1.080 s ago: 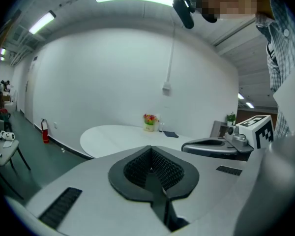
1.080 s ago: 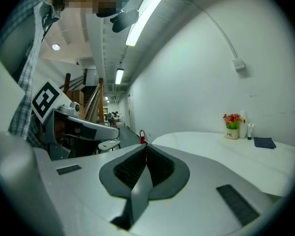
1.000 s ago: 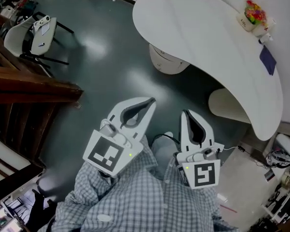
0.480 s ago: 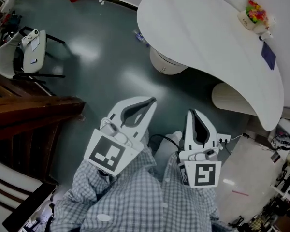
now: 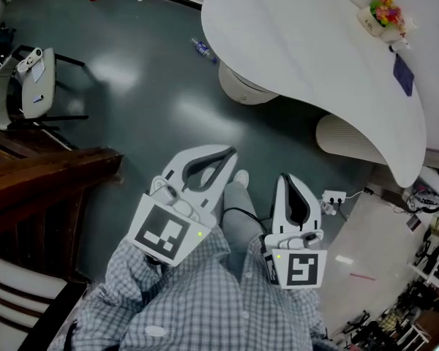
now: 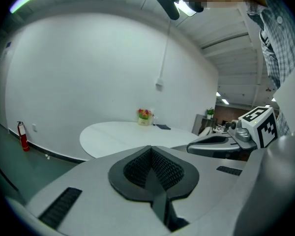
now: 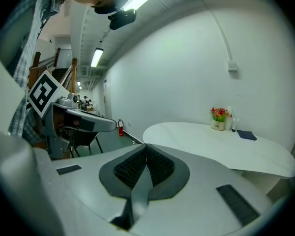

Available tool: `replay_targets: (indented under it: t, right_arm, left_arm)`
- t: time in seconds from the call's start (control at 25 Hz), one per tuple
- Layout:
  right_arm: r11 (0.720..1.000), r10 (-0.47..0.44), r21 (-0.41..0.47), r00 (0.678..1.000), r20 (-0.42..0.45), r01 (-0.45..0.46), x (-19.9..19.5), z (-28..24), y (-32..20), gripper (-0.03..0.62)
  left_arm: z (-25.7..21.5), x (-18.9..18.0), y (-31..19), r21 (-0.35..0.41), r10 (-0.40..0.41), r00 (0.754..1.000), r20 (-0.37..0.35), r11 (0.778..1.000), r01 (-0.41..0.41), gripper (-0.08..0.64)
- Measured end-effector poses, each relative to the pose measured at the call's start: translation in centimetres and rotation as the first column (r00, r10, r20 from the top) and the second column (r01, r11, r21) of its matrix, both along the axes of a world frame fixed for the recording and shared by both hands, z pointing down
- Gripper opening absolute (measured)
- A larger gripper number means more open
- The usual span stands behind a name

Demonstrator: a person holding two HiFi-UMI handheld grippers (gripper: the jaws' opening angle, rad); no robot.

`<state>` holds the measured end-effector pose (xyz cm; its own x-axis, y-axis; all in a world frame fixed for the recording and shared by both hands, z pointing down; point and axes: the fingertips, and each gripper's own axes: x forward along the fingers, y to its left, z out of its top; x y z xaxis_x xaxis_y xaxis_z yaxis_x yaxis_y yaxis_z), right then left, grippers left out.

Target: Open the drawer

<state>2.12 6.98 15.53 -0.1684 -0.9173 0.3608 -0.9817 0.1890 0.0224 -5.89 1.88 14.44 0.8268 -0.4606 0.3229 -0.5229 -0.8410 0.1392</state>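
No drawer shows in any view. In the head view my left gripper (image 5: 221, 154) is held in front of the checked shirt, jaws together with nothing between them. My right gripper (image 5: 287, 179) is beside it, also shut and empty. The left gripper view looks along its closed jaws (image 6: 150, 150) at a white wall and table, with the right gripper (image 6: 221, 144) off to the side. The right gripper view shows its own jaws (image 7: 146, 147) pressed together and the left gripper (image 7: 83, 119) to its left.
A white oval table (image 5: 314, 57) with a flower pot (image 5: 384, 17) stands ahead on the right. Dark wooden furniture (image 5: 44, 181) is on the left, a white chair (image 5: 29, 86) beyond it. A bottle (image 5: 203, 50) and a power strip (image 5: 333, 196) lie on the grey floor.
The view has drifted as the person walks: the chair and wooden furniture slid left, and a shoe now shows between the grippers. The right gripper sits a little lower. Both stay shut.
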Motion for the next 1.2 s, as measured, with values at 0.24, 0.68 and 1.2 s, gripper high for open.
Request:
replay_targets:
  t: [0.24, 0.68, 1.2]
  right_arm:
    - [0.999, -0.027, -0.031, 0.999, 0.037, 0.028, -0.1, 2.0, -1.3, 0.009]
    - [0.982, -0.139, -0.129, 0.99, 0.019, 0.141, 1.1, 9.5, -3.3, 0.009]
    - [0.959, -0.246, -0.142, 0.969, 0.006, 0.244, 0.4, 18.3, -8.0, 0.009]
  left_arm:
    - [1.5, -0.3, -1.2, -0.015, -0.035, 0.999, 0.022, 0.999, 0.036, 0.005]
    - [6.8, -0.8, -2.3, -0.063, -0.079, 0.99, 0.115, 0.994, 0.087, 0.005]
    - [14.3, -1.9, -5.2, -0.106, -0.172, 0.98, 0.104, 0.977, 0.183, 0.005]
